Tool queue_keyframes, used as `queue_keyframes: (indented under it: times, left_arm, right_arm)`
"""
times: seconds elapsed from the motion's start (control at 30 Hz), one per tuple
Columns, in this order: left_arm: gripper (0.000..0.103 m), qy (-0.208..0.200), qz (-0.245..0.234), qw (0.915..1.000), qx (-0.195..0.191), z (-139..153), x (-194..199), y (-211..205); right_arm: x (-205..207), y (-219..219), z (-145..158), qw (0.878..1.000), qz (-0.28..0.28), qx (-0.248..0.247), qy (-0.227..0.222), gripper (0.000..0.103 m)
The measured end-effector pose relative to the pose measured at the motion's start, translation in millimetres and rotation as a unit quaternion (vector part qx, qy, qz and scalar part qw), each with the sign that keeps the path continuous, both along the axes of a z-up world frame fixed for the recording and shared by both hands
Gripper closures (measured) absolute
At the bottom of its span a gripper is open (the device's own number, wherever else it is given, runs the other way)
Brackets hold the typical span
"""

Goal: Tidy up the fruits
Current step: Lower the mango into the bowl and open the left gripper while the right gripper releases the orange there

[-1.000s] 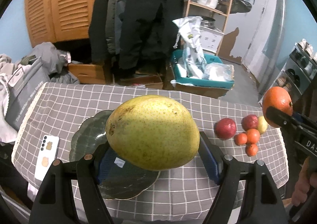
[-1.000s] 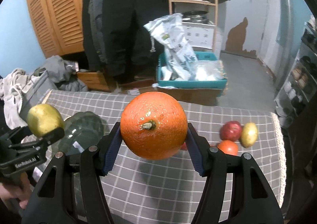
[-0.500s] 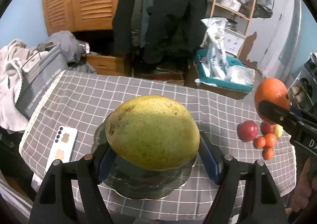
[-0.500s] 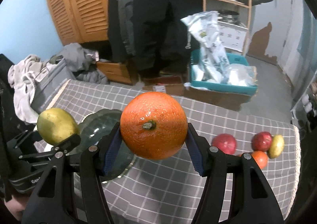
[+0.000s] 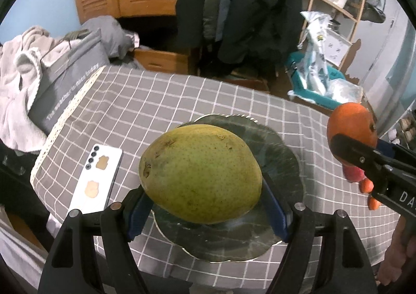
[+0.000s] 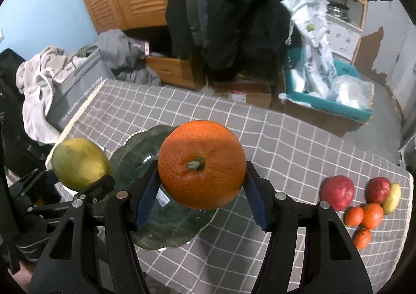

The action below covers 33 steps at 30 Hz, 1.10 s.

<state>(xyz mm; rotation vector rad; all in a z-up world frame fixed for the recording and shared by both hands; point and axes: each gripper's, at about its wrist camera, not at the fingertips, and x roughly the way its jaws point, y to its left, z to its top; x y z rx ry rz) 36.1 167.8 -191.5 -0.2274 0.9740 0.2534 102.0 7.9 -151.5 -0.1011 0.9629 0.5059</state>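
Taking the dark glass plate [image 5: 283,153] as landmark, the left gripper [image 5: 205,205] has its blue pads closed tight on the big green-yellow mango [image 5: 200,174], which hangs above the plate's near left part. It should come straight down until the fruit bears on the glass before the fingers part, and sit left of centre to leave room. The right gripper [image 6: 201,205] clamps the orange [image 6: 202,167] above the plate's right edge, and should wait its turn; the loose fruits [image 6: 364,203] lie well right of the plate.
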Motion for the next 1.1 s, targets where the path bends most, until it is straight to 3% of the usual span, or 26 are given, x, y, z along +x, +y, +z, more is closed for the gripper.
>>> queue_keyframes:
  times: [0.6,1.0,1.1]
  left_arm:
    - [0.025,0.091,0.022,0.9953,-0.023,-73.6,15.1,16.6]
    - [0.025,0.129,0.028,0.9898,-0.054,-101.7,20.3,18.5]
    - [0.025,0.134,0.02,0.9899,-0.041,-105.5,21.6,14.1]
  right_arm:
    - [19.1,28.9,-67.7,0.995,0.027,-0.024,0.095,0.04]
    - [21.5,28.9,-85.9,0.991,0.032,-0.033,0.122,0.04]
    - [21.4,29.2,-87.9,0.991,0.033,-0.031,0.126,0.04]
